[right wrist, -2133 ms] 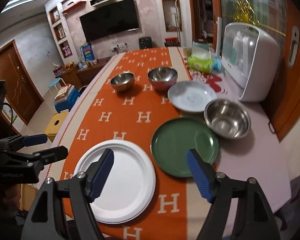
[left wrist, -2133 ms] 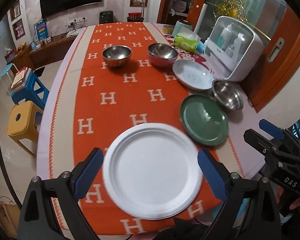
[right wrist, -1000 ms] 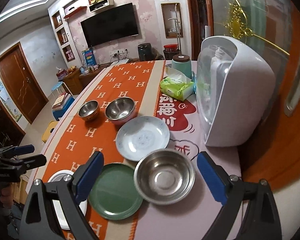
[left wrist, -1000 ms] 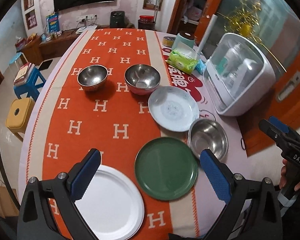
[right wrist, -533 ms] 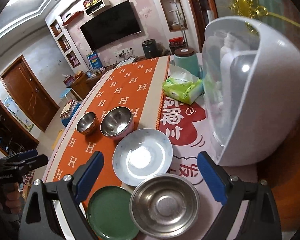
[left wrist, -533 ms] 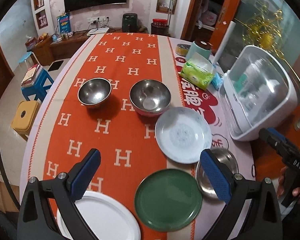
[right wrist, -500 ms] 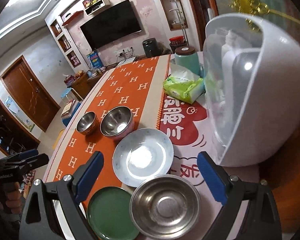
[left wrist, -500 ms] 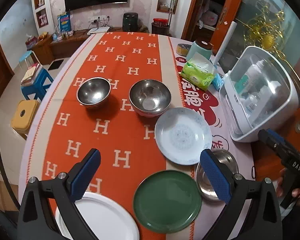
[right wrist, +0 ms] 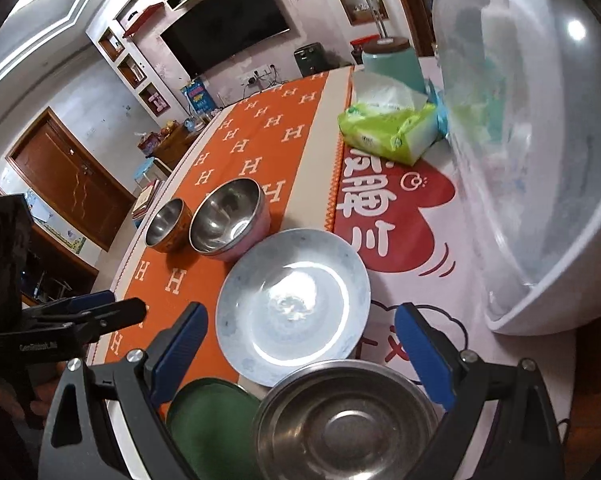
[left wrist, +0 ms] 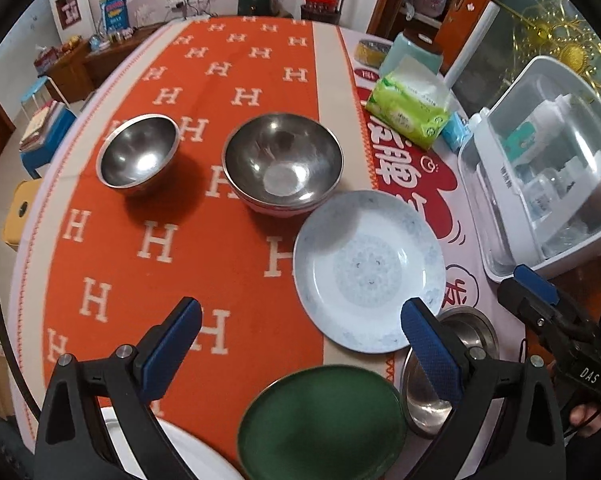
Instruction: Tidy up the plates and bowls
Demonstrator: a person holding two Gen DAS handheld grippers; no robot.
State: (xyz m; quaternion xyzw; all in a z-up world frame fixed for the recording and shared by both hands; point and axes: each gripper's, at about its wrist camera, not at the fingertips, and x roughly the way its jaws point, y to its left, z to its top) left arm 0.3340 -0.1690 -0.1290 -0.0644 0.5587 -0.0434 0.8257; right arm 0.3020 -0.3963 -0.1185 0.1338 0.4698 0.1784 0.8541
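Observation:
On the orange H-patterned cloth stand a small steel bowl and a larger steel bowl. A pale blue plate lies to their right, also in the right wrist view. A green plate, a third steel bowl and a white plate lie nearest. My left gripper is open and empty above the cloth. My right gripper is open and empty above the third steel bowl and the blue plate.
A white domed dish cabinet stands at the table's right. A green tissue pack and a teal canister sit behind it. Stools stand left of the table.
Both grippers have moved forward over the table. The bowls and blue plate appear nearer; the white plate has slipped to the bottom edge. Both stay open.

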